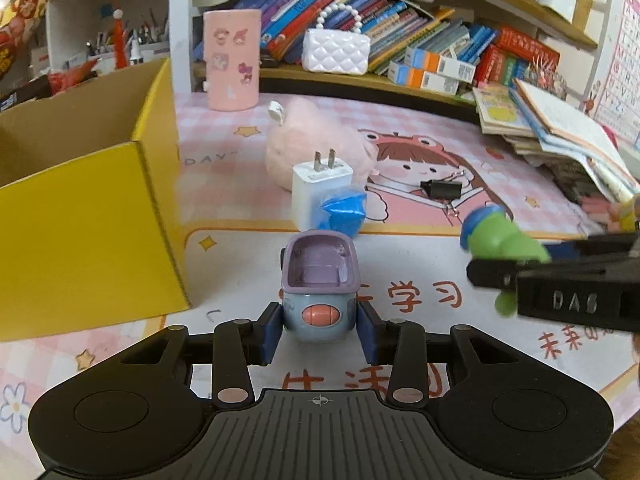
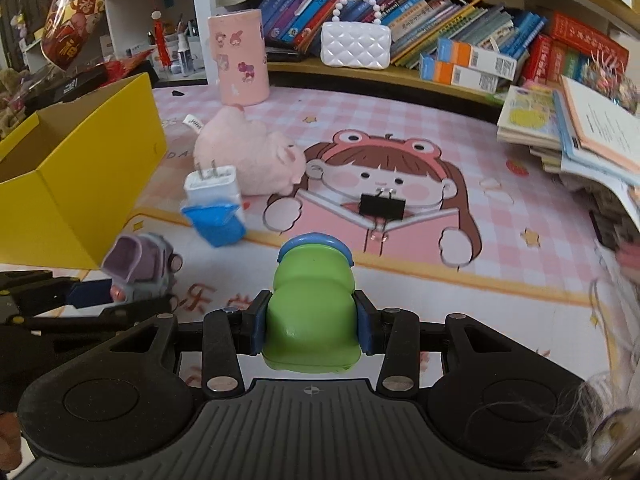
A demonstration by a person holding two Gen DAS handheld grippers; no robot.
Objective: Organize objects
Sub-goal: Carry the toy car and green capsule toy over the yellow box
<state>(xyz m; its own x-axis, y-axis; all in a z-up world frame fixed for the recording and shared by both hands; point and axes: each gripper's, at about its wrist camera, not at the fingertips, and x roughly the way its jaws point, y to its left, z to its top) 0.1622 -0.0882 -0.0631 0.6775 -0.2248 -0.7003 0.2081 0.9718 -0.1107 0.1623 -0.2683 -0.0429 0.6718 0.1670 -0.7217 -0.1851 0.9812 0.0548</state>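
The left gripper (image 1: 319,330) has its two blue-padded fingers (image 1: 269,334) pressed against the sides of a small grey-blue plastic toy car with a lilac open seat and an orange oval on its rear (image 1: 318,280), so it is clenched on that toy, which sits low over the pink checked cartoon desk mat (image 1: 400,120). The right gripper (image 2: 310,330) is likewise clamped, its blue pads (image 2: 258,330) squeezing a rounded bright green plastic toy with a blue rim at its far end (image 2: 312,304); in the left wrist view that same green toy (image 1: 504,240) appears to the right, held by the black gripper body. Just to the left of the toy car stands an open yellow cardboard box (image 1: 92,216), its near corner close to the car (whether they touch cannot be told). Beyond the car, a white two-pin charger plug (image 1: 316,188) stands upright with a crumpled blue plastic wrapper (image 1: 344,212) against its front, and a pale pink plush toy (image 1: 312,140) lies just behind them. A black binder clip (image 2: 382,206) rests on the mat's printed girl, apart from the others. Farther back stand a pink cylindrical sticker-covered holder (image 1: 232,60) and a white quilted toy handbag with a bead handle (image 1: 336,50) on the shelf of books.
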